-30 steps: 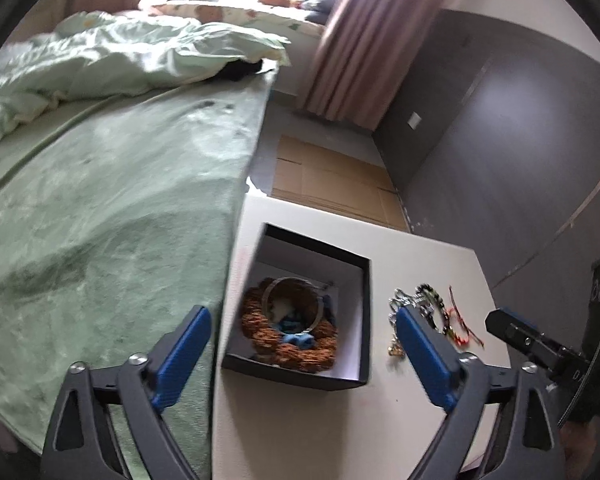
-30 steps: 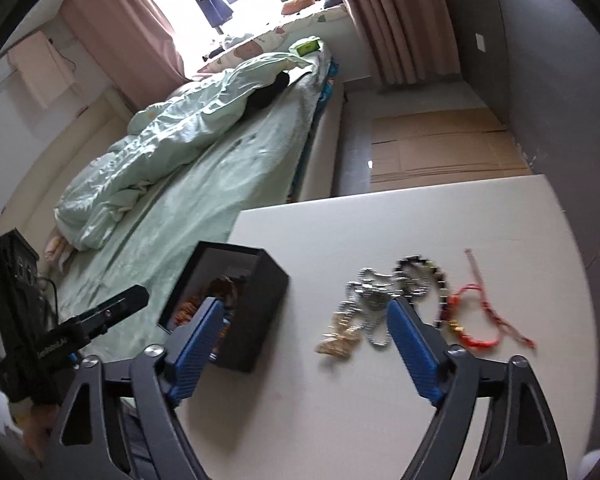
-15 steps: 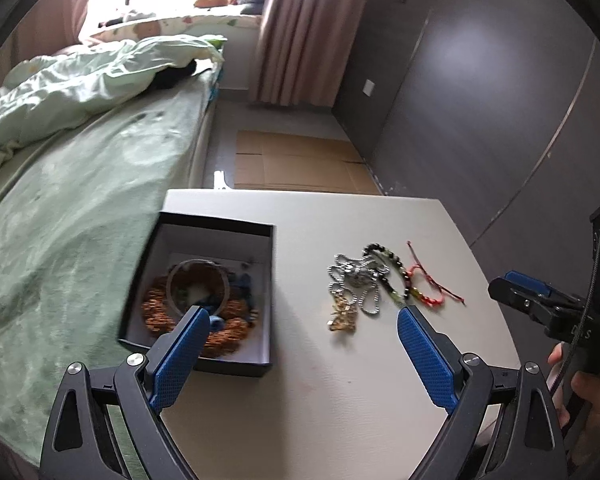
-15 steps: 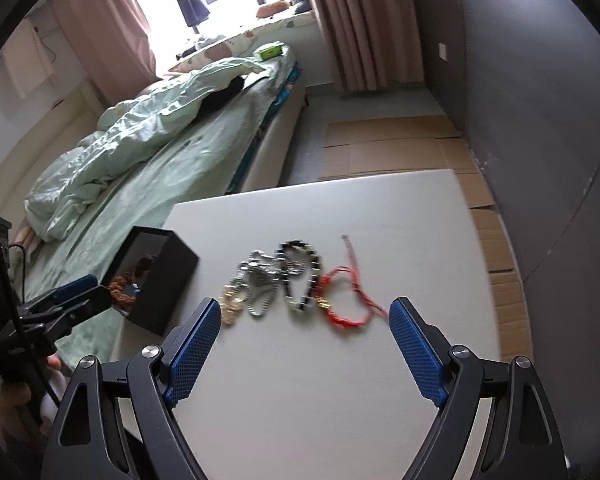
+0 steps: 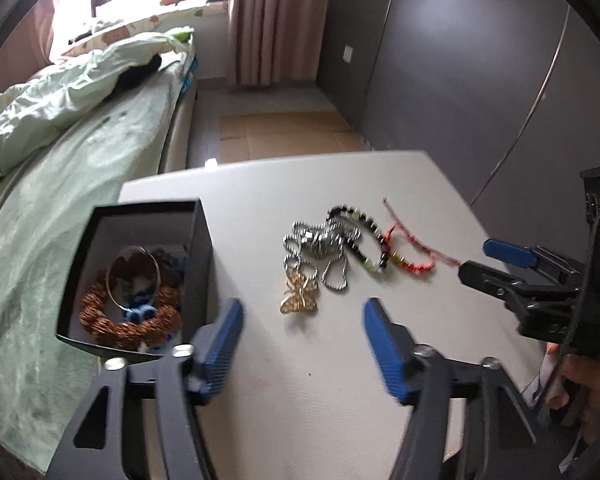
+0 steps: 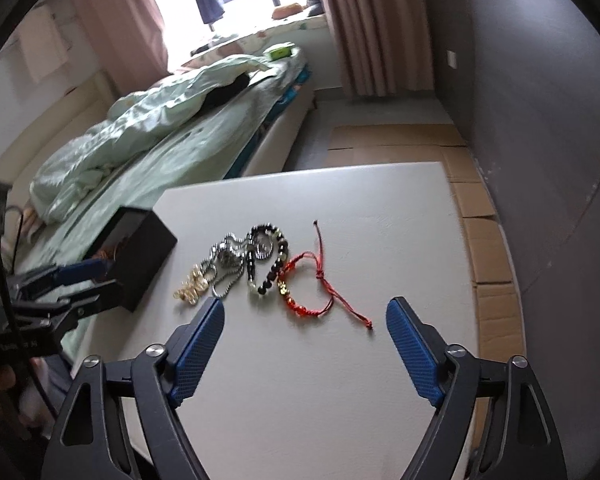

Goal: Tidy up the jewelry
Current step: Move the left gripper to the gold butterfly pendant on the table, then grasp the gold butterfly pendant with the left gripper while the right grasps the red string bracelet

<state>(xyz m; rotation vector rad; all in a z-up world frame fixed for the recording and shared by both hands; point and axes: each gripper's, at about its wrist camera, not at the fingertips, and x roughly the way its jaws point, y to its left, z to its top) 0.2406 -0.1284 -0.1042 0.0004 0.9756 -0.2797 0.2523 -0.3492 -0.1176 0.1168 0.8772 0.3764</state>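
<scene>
Both our grippers, left (image 5: 302, 338) and right (image 6: 305, 338), hang at frame bottom, jaws spread, empty. Mid-frame on the white table (image 6: 400, 216): gold butterfly pendant (image 5: 299, 298), silver ball chain (image 5: 318, 246), black bead bracelet (image 6: 266, 256), red cord bracelet (image 6: 314, 286), overlapping. Risk: one pinch drags its neighbours. Upper left, black open box (image 5: 140, 276) sits near the table edge, so a knock could tip it.

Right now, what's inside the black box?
Inside the box: a brown bead bracelet, a silver bangle on it, and something blue. The near wall and the bangle hide the rest.
</scene>
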